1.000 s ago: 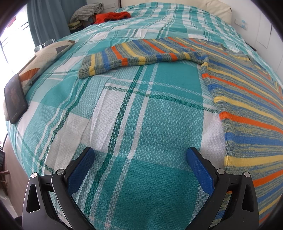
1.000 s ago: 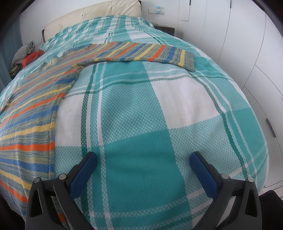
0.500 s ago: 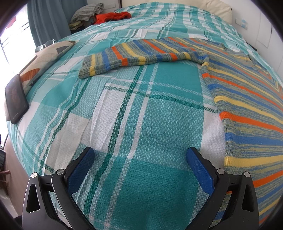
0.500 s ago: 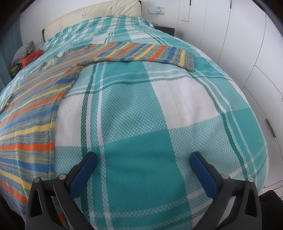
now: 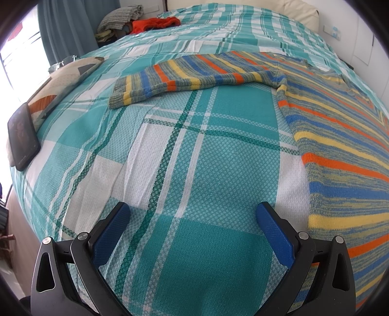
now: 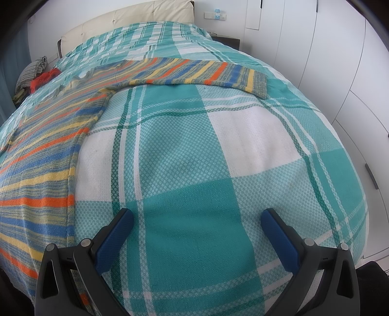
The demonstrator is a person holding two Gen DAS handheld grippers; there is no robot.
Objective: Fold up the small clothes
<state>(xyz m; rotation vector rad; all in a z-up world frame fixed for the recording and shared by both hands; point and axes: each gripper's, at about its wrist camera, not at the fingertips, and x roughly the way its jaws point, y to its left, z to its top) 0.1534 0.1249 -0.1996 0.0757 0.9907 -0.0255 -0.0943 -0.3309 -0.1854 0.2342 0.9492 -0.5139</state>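
Note:
A striped knit sweater in blue, orange, yellow and grey lies flat on the bed with both sleeves spread out. In the left wrist view its body (image 5: 340,155) fills the right side and its left sleeve (image 5: 194,75) stretches left. In the right wrist view its body (image 6: 41,165) lies at the left and its right sleeve (image 6: 206,73) stretches right. My left gripper (image 5: 193,214) is open and empty, over bare bedspread left of the sweater's hem. My right gripper (image 6: 197,218) is open and empty, over bedspread right of the hem.
The bed carries a teal and white plaid bedspread (image 5: 194,145). A patterned cushion (image 5: 60,80) and a dark tablet (image 5: 22,138) lie at the bed's left edge. A clothes pile with a red item (image 5: 153,23) sits far left. White wardrobe doors (image 6: 340,73) stand on the right.
Both views have shifted very slightly; the sweater and the grippers' jaws look the same as before.

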